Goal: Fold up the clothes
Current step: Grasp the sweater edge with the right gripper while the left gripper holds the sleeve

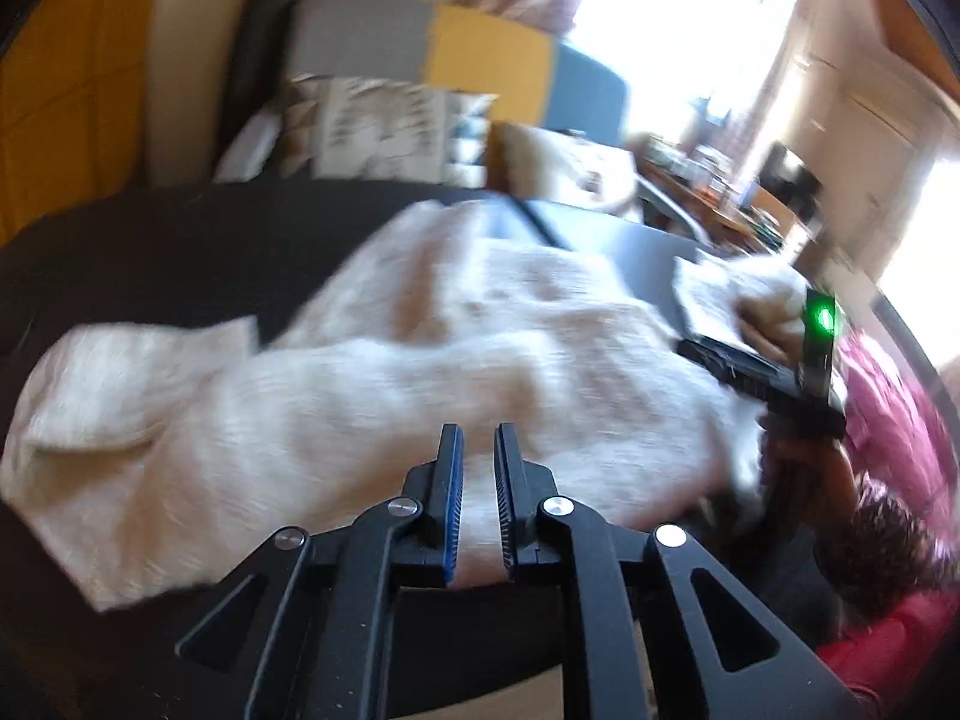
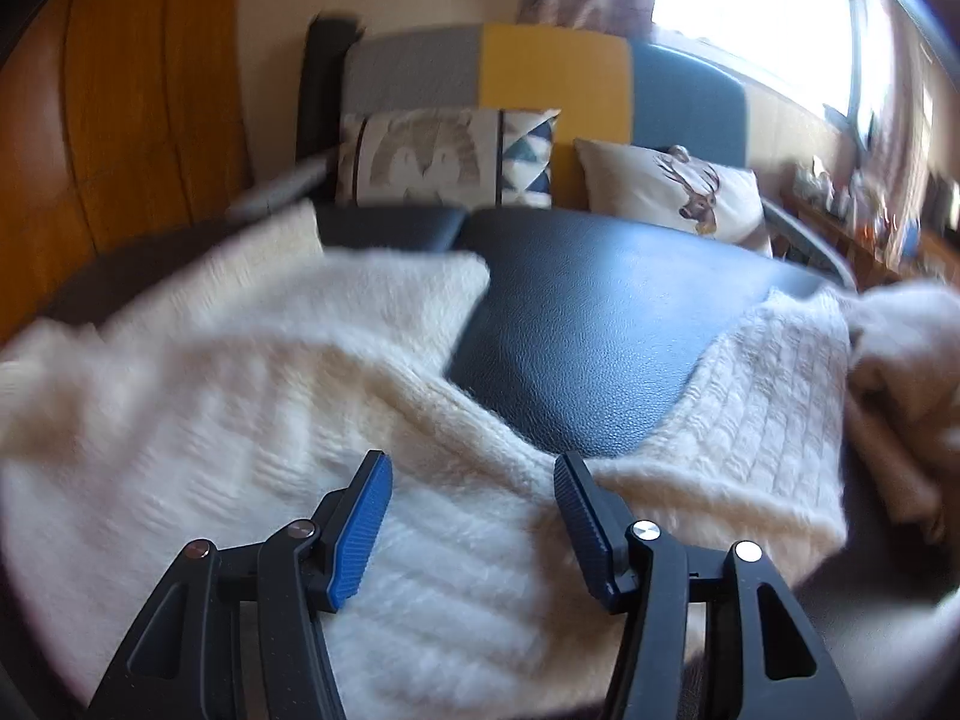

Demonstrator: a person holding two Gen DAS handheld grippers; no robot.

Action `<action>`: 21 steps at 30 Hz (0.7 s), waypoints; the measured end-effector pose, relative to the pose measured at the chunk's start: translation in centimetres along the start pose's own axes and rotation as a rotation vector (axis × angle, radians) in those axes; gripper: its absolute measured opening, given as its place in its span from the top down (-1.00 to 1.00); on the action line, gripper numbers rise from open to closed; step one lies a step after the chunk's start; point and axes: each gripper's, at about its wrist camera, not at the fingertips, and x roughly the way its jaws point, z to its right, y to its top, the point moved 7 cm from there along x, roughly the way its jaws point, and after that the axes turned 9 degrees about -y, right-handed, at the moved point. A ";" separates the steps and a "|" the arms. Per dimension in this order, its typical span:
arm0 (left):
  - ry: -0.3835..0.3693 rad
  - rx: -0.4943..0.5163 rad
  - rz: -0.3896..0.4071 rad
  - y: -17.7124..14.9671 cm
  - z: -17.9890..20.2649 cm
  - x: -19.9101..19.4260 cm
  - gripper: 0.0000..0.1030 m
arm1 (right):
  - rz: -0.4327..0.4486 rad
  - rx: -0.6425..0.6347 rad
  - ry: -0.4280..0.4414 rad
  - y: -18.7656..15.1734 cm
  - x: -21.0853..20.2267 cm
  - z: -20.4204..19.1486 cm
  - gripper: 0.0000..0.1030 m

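Observation:
A cream fluffy knitted sweater lies spread over a dark leather seat. My left gripper is shut on a fold of its near edge, and the cloth shows between the blue pads. In the right wrist view the same sweater lies crumpled, with one sleeve running off to the right. My right gripper stands open just above the knit, its pads apart and pressing on nothing. The right tool's green light shows at the sweater's far right end.
Patterned cushions and a deer cushion lean on the grey, yellow and blue backrest. A wooden wardrobe stands at the left. A cluttered desk stands at the right. A person's hair and pink sleeve are at lower right.

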 end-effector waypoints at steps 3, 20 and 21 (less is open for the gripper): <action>0.037 0.086 -0.019 0.0 1.7 1.2 0.78 | -0.066 0.154 0.268 0.5 -2.3 -2.5 -0.12; 0.305 0.065 -0.206 0.3 -12.2 6.2 -0.21 | -0.047 -0.232 0.141 3.5 -1.0 -7.7 -0.14; 0.317 0.068 -0.242 -0.1 -12.7 6.9 -0.21 | -0.064 -0.287 0.145 4.0 -0.3 -8.0 -0.14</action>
